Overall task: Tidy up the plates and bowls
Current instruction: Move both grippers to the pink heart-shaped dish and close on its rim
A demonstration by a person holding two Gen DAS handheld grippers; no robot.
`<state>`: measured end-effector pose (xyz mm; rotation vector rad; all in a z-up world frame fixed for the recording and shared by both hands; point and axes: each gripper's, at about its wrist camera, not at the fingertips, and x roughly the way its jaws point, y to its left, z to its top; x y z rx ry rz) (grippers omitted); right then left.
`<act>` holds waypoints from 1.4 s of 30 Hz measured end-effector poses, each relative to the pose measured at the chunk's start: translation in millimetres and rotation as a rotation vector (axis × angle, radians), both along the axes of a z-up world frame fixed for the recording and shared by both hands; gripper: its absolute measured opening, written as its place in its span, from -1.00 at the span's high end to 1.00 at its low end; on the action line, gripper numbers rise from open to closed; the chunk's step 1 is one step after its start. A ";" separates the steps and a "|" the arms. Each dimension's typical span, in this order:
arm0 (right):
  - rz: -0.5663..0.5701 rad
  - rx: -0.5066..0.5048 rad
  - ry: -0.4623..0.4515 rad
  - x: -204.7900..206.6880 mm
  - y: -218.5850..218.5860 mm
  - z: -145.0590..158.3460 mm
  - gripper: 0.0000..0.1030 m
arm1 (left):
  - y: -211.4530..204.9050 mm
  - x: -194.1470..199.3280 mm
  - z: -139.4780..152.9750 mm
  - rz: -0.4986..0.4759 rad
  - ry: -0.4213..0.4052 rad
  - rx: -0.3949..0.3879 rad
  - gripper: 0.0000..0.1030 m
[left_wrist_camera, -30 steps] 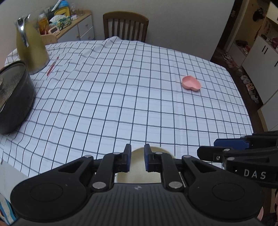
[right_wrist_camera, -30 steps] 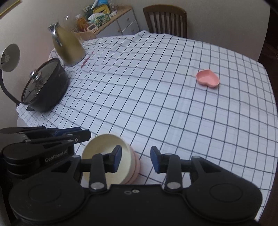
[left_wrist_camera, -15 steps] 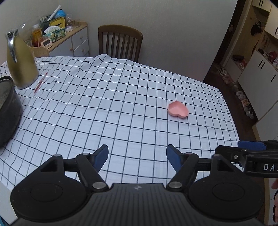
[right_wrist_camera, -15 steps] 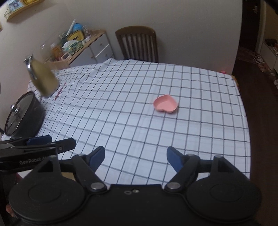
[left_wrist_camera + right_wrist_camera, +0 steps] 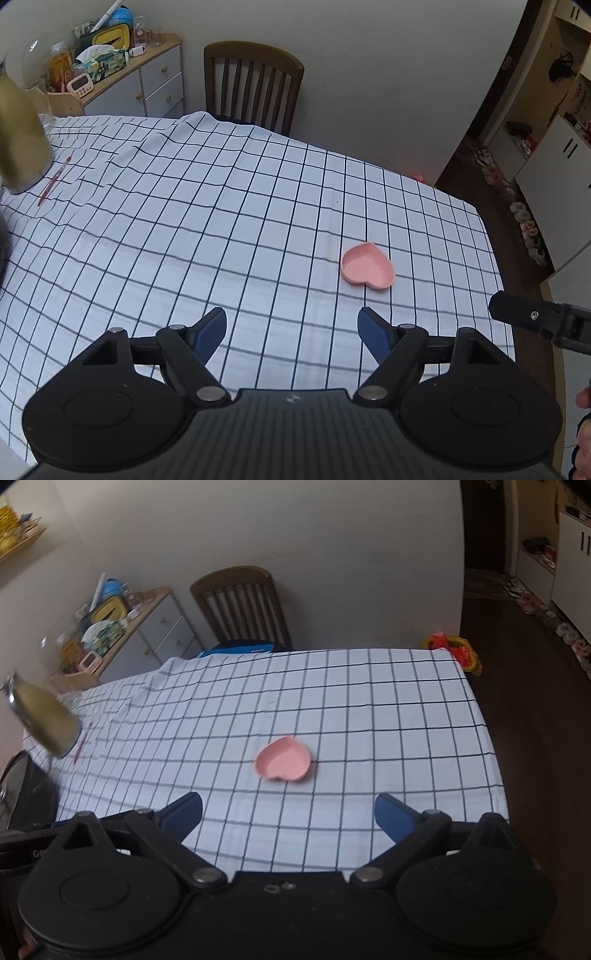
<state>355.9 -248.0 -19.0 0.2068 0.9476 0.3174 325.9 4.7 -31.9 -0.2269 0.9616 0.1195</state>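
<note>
A pink heart-shaped dish (image 5: 368, 266) lies alone on the checked tablecloth (image 5: 207, 229), right of centre; it also shows in the right wrist view (image 5: 283, 764). My left gripper (image 5: 291, 330) is open and empty, above the table's near part, with the dish just ahead to its right. My right gripper (image 5: 288, 810) is open and empty, with the dish ahead between its fingers. The stacked cream and pink bowls seen earlier are out of view.
A gold kettle (image 5: 20, 142) and a red pen (image 5: 53, 181) are at the table's far left, with a black pot (image 5: 22, 797) nearer. A wooden chair (image 5: 253, 92) stands behind the table, a cluttered cabinet (image 5: 122, 77) beyond. The table's right edge drops to dark floor.
Both grippers opened and rose away from the stacked bowls at the near edge, which left view. Both views now face the pink dish, closer than before.
</note>
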 end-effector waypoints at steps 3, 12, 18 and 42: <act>-0.020 0.019 0.023 21.3 -4.2 -10.4 -0.92 | -4.3 21.8 -5.6 0.009 0.001 -0.001 -0.51; -0.052 0.013 0.082 68.5 -2.1 -45.8 -0.74 | -12.1 77.2 -44.6 0.043 0.060 -0.024 -0.51; -0.031 0.015 0.101 89.3 2.8 -62.7 -0.58 | -16.1 107.2 -76.0 0.031 0.087 -0.025 -0.51; -0.054 0.150 0.246 129.2 23.1 -144.7 0.55 | -27.8 146.5 -132.9 0.035 0.123 -0.089 0.33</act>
